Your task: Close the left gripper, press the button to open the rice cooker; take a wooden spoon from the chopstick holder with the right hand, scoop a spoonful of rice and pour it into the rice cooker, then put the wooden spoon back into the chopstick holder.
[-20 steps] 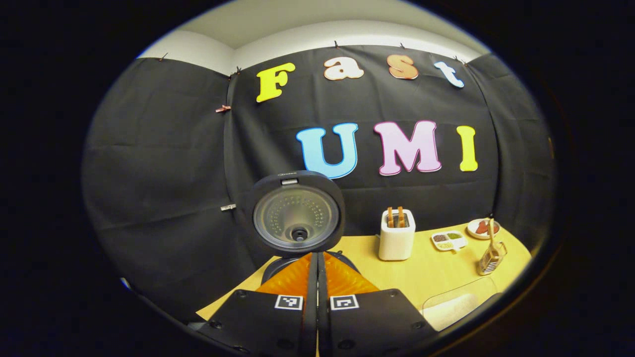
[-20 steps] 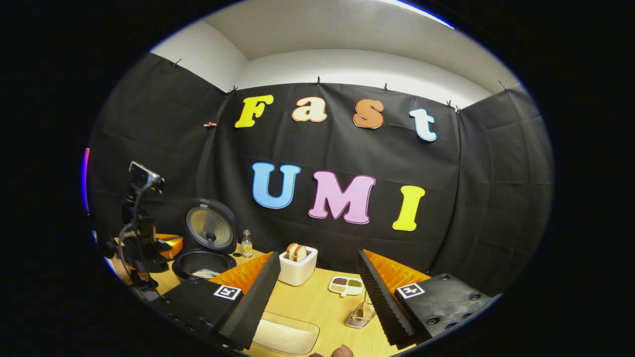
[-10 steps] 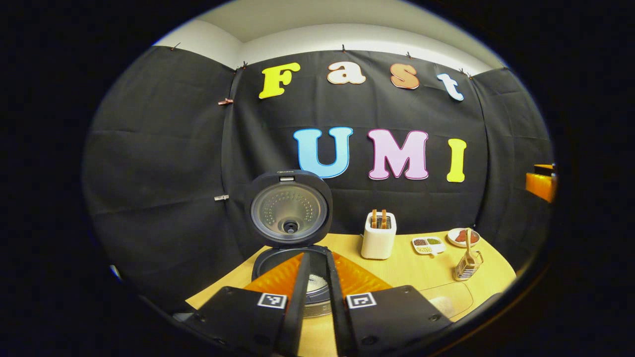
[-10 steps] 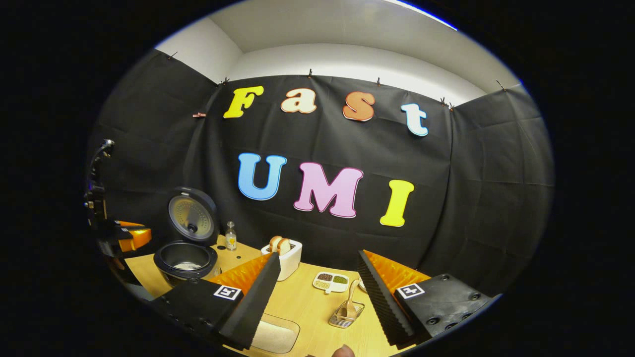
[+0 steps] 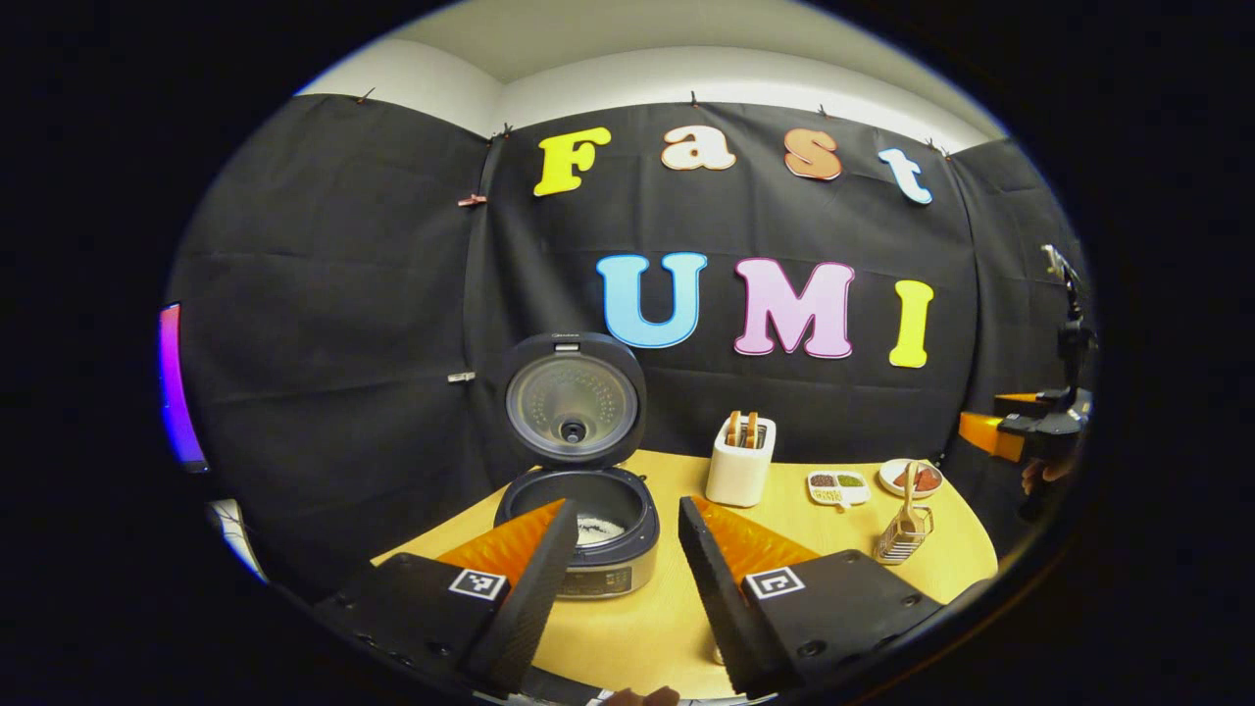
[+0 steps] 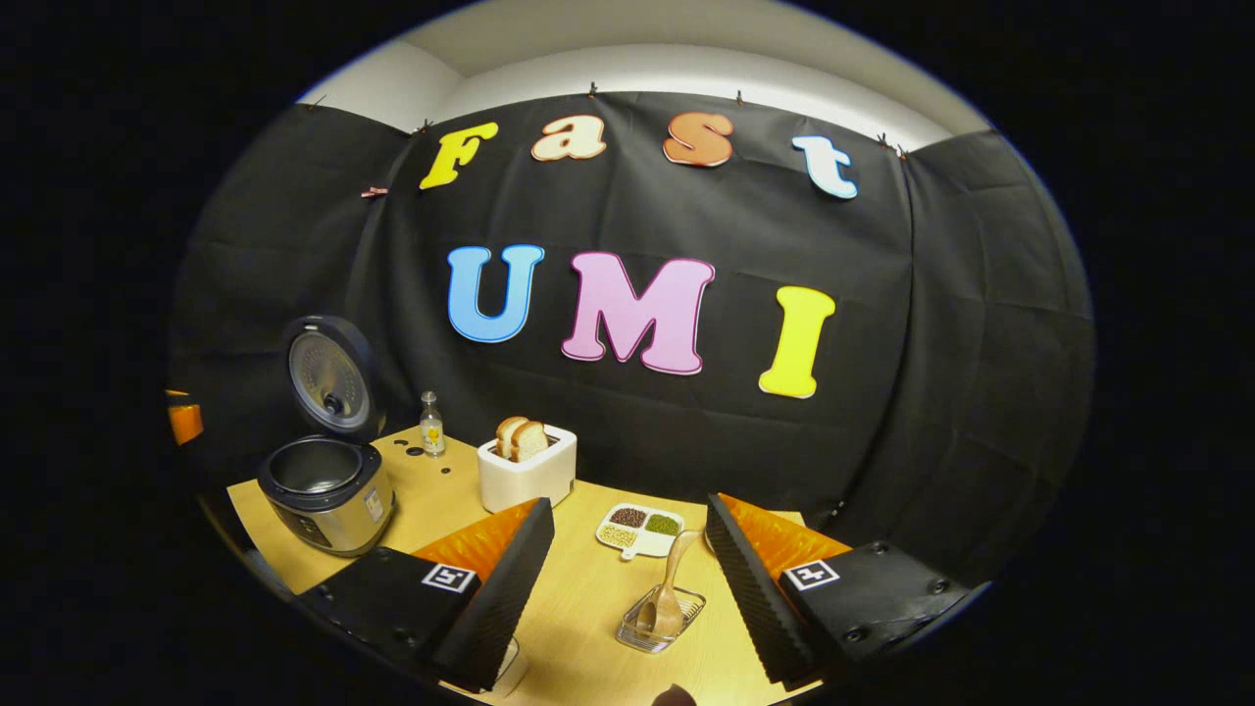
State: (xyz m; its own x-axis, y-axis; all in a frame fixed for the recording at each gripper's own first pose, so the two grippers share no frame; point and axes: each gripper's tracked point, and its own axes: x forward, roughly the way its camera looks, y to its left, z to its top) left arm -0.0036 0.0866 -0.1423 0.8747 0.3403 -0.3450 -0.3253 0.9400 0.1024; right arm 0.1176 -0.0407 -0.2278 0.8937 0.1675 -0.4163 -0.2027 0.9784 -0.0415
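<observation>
Rice cooker on the left part of the desk, lid raised upright behind the pot, a little white rice visible at the pot bottom. Left tool spread wide, empty, held above the near desk edge just in front of the cooker. In the right gripper view, same cooker at far left with lid up. Right tool likewise spread, empty, held above the desk with the wire chopstick holder between its fingers and somewhat beyond them. Wooden spoon standing in that holder, bowl down, handle leaning up and to the right. Same holder and spoon near the right desk edge in the left gripper view, with the right tool off to the far right. White toaster with two bread slices behind centre; small divided dish of grains just beyond the holder; small bottle near the back wall beside the cooker.
</observation>
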